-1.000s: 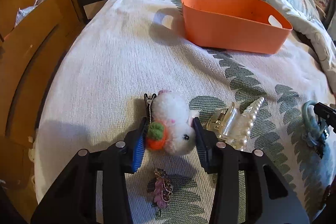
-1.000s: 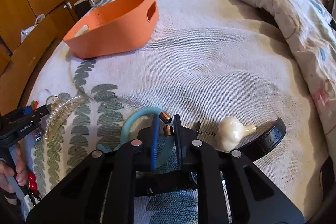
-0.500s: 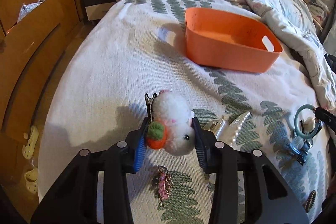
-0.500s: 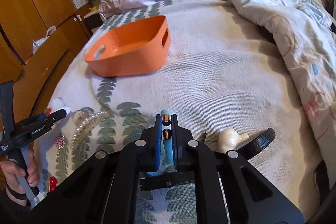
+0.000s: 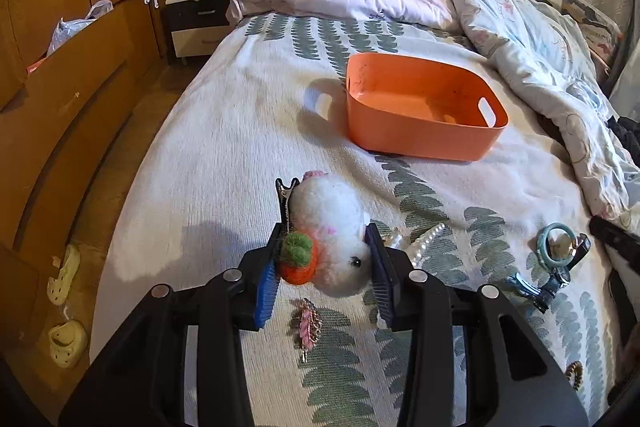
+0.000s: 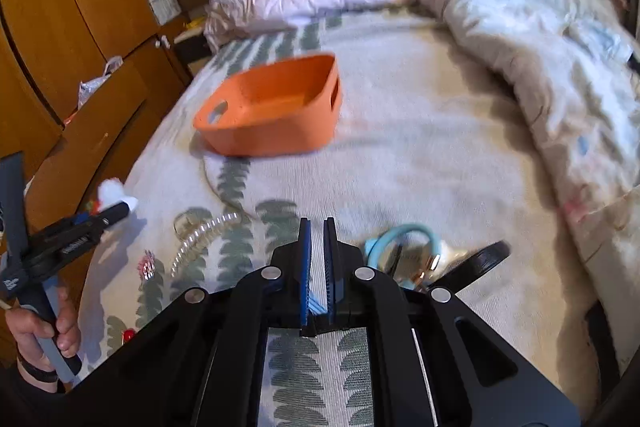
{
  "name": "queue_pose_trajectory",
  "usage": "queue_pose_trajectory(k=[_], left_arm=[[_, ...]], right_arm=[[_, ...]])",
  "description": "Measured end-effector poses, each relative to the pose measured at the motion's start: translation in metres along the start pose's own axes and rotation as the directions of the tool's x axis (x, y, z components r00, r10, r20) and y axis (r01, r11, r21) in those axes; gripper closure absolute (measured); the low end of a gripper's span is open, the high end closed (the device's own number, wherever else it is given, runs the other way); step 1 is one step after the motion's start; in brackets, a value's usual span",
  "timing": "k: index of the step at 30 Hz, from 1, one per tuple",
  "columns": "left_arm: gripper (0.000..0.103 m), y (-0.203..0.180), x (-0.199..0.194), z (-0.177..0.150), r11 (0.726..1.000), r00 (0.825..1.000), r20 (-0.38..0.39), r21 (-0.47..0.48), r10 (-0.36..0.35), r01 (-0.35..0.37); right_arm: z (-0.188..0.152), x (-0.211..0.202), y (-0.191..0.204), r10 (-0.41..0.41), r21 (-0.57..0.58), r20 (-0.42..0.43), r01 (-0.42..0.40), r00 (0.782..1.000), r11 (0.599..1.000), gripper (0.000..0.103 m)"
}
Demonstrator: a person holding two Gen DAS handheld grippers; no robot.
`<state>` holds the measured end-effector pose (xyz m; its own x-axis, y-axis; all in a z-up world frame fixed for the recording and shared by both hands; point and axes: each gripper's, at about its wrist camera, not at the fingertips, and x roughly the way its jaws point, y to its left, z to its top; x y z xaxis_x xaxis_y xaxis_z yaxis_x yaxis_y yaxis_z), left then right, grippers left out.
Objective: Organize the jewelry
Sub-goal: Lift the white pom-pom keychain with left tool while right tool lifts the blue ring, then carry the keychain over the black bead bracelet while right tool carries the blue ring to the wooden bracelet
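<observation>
My left gripper (image 5: pixel 325 239) is shut on a fluffy white hair clip (image 5: pixel 332 211) with an orange carrot, held up off the bedspread. The right wrist view catches that gripper (image 6: pixel 102 219) at its far left, a hand on its handle. My right gripper (image 6: pixel 318 227) has its jaws nearly together and easing open. Low between the pads shows a light blue strip of the hair ring (image 6: pixel 400 235), whose loop swings out blurred to the right of the fingers. The same ring (image 5: pixel 540 247) stands upright in the left wrist view. Further up the bed sits the orange basket (image 5: pixel 416 139) (image 6: pixel 272 143).
On the bedspread lie a pearl claw clip (image 5: pixel 424 239), a pink charm (image 5: pixel 308 319), a blue clip (image 5: pixel 536 287), a small gold tie (image 5: pixel 574 373) and a black strap (image 6: pixel 480 259). A crumpled duvet (image 5: pixel 540 67) fills the right side. The wooden wardrobe (image 5: pixel 60 87) lines the bed's left edge.
Both grippers have risen with their things, so the basket's inside now shows. The blue ring, edge-on between the right pads before, now swings out to the right of the fingers.
</observation>
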<state>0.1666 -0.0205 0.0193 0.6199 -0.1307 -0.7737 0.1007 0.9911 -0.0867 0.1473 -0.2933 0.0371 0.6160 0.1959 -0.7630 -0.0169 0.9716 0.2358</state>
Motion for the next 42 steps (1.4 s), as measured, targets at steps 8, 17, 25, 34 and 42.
queue_pose_trajectory(k=[8, 17, 25, 34, 42], left_arm=[[0.063, -0.002, 0.006, 0.001, 1.0, 1.0, 0.001, 0.009, 0.007, -0.007], [0.063, 0.003, 0.013, -0.002, 1.0, 1.0, -0.013, -0.002, 0.014, -0.014], [0.063, 0.004, 0.014, -0.002, 1.0, 1.0, -0.014, -0.005, 0.004, -0.004], [0.063, 0.003, 0.012, -0.001, 1.0, 1.0, -0.01, -0.007, 0.002, -0.002], [0.063, 0.001, -0.005, 0.001, 1.0, 1.0, 0.002, -0.005, -0.002, 0.002]], right_arm=[[-0.002, 0.038, -0.024, -0.021, 0.036, -0.118, 0.025, 0.993, 0.999, 0.076], [-0.012, 0.069, -0.016, -0.094, 0.011, -0.188, 0.098, 0.978, 0.995, 0.067], [-0.022, 0.083, -0.012, -0.15, -0.023, -0.201, 0.148, 0.968, 0.989, 0.072], [-0.018, 0.075, -0.023, -0.094, 0.034, -0.187, 0.102, 0.978, 0.994, 0.09], [-0.005, 0.032, -0.01, -0.072, 0.028, -0.11, 0.076, 0.991, 0.997, 0.095]])
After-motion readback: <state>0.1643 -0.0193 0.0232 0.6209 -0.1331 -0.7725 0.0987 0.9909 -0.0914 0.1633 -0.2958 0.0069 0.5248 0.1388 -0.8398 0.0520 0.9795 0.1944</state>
